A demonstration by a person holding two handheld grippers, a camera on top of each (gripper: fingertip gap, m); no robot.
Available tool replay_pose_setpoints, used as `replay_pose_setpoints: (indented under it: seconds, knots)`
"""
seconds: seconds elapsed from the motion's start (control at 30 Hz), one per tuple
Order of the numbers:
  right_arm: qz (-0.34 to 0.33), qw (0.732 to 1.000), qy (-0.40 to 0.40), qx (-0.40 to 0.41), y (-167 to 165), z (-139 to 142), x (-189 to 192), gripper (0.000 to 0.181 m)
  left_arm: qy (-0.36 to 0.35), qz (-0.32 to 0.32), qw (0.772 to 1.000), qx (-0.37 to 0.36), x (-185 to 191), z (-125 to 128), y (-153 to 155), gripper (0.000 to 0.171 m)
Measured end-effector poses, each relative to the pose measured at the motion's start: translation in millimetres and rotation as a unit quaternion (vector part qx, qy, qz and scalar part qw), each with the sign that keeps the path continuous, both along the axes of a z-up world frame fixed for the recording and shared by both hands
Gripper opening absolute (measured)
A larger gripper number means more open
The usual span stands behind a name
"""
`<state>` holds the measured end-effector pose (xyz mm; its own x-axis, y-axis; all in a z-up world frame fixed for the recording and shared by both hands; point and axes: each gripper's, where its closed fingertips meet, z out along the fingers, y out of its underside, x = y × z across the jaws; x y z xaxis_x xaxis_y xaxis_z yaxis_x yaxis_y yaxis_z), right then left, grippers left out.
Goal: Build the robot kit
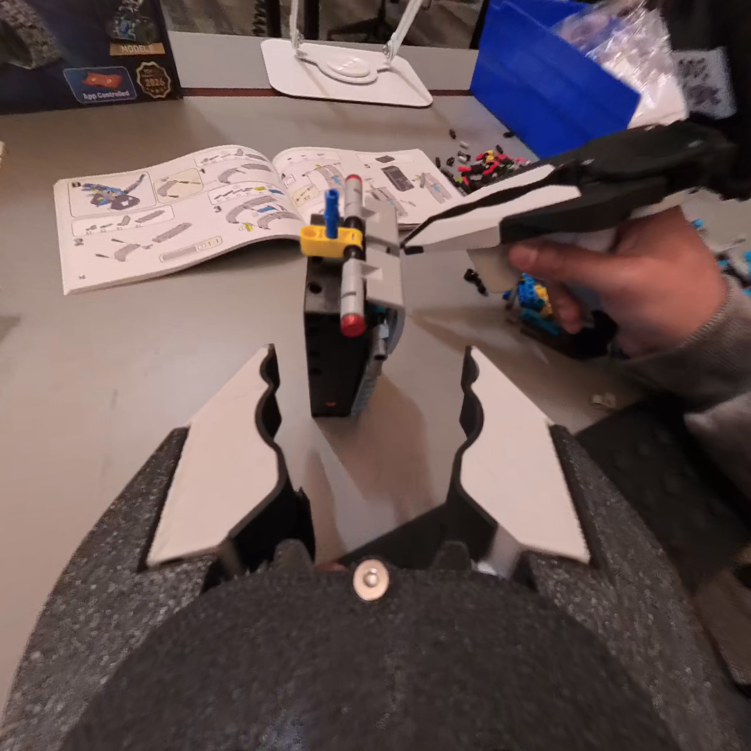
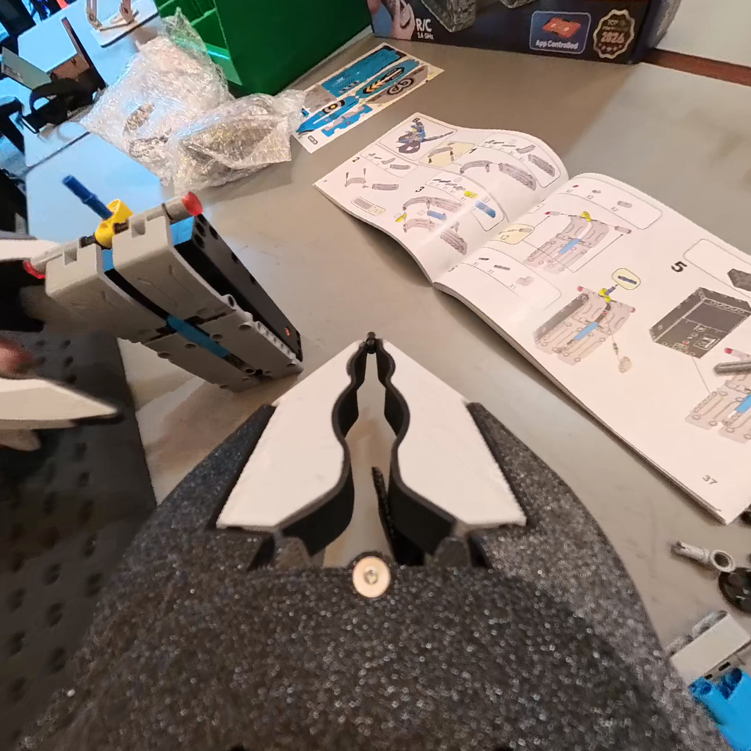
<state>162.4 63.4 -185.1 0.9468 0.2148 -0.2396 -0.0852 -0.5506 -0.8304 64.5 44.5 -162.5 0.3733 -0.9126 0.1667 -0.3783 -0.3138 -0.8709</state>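
The brick assembly (image 1: 349, 309) stands upright on the grey counter (image 1: 142, 365), a black block with grey panels on one face, a grey axle with red ends across its top, and a yellow connector carrying a blue pin (image 1: 331, 213).

In the left wrist view the left claw (image 1: 370, 357) is spread wide, with nothing between its fingers; the assembly stands just beyond its tips. The same view shows the right claw (image 1: 408, 248) coming in from the side, a hand (image 1: 634, 284) on its grip, its tips touching the assembly's grey panel near the top. Beyond the assembly lies the open instruction booklet (image 1: 170, 215), with a blue bin (image 1: 544, 81) and a scatter of small loose pieces (image 1: 483, 166) farther back on the side of the right claw.

The right wrist view adds the detail: the right claw (image 2: 370, 341) is pressed together, pinching a small black pin (image 2: 370, 337) at its very tips. Only here do the assembly's (image 2: 170, 284) blue strips show, along with crumpled clear plastic bags (image 2: 183, 122), a sticker sheet (image 2: 361, 93) and a green bin (image 2: 276, 40) behind it. The booklet (image 2: 548, 284) lies beside the assembly
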Motion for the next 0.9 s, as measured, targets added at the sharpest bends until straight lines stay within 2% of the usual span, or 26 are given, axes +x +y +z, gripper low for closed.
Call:
replay_pose_setpoints:
  seconds: [0.1,0.2,0.43,0.63,0.77,0.9]
  knots:
    - [0.008,1.0,-0.017,0.003,-1,1,-3,0.003,0.021,0.014,0.998,0.06,8,3,16,0.071]
    - [0.013,1.0,-0.017,0.011,-1,5,-5,0.003,0.035,-0.017,0.996,0.077,11,-1,20,0.036]
    - [0.033,0.999,-0.015,0.04,0,19,-15,0.003,-0.002,-0.08,0.997,0.001,4,1,25,0.034]
    - [0.114,0.988,-0.046,0.09,-7,37,-57,0.003,-0.017,-0.113,0.993,-0.023,3,2,23,0.034]
    - [0.15,0.981,-0.071,0.105,-12,41,-79,0.003,-0.04,-0.108,0.99,-0.079,2,2,31,0.034]
    - [0.161,0.981,-0.061,0.087,-11,35,-88,0.003,-0.058,-0.107,0.984,-0.132,2,0,36,0.034]
